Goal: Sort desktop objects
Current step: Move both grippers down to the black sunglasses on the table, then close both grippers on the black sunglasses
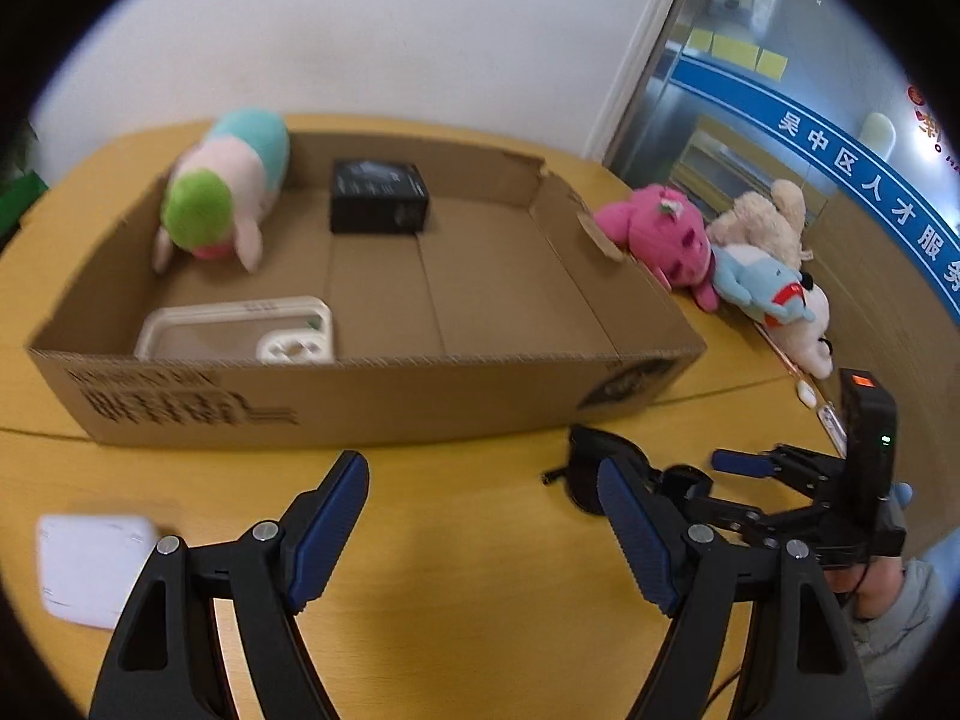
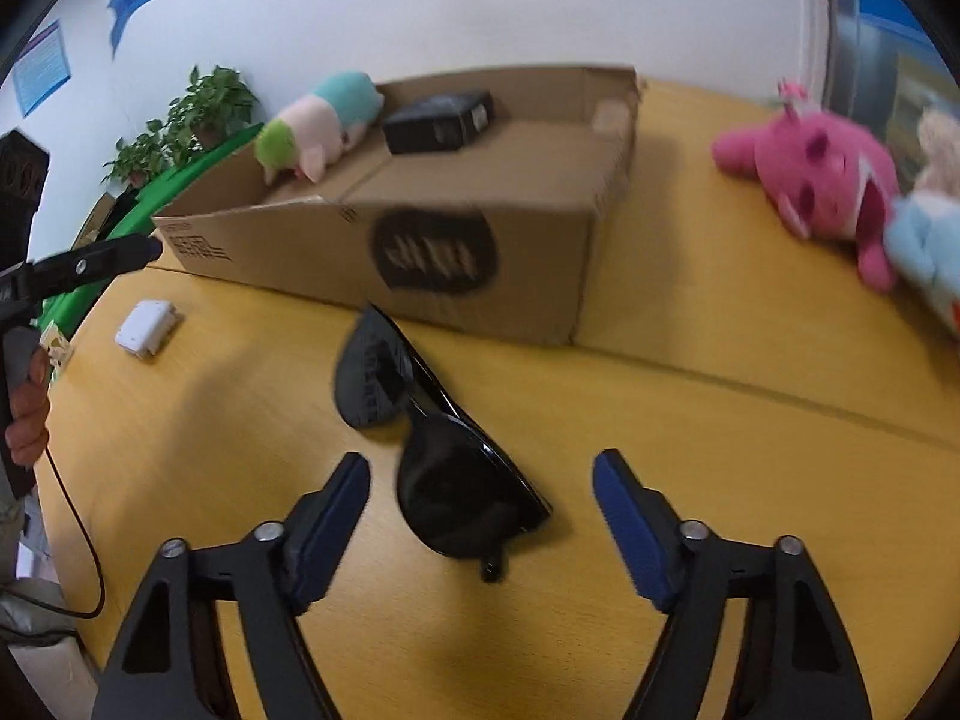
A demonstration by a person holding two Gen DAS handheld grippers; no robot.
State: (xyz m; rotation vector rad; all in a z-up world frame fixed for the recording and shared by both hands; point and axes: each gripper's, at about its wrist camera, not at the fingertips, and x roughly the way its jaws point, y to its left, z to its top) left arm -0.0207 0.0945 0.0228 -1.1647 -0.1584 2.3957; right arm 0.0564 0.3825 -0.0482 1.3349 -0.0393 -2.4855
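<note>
Sunglasses [image 2: 444, 450] lie between the spread right claw [image 2: 480, 504] fingers.

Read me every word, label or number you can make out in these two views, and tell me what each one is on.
"吴中区人才服务": white characters on the blue banner across the glass partition.
Cardboard box: black print and a dark oval logo on its outer wall, too blurred to read.
Black box inside it: pale markings, too small to read.
Wall posters: unreadable.
Red characters at the left wrist view's right edge: cut off.
</note>
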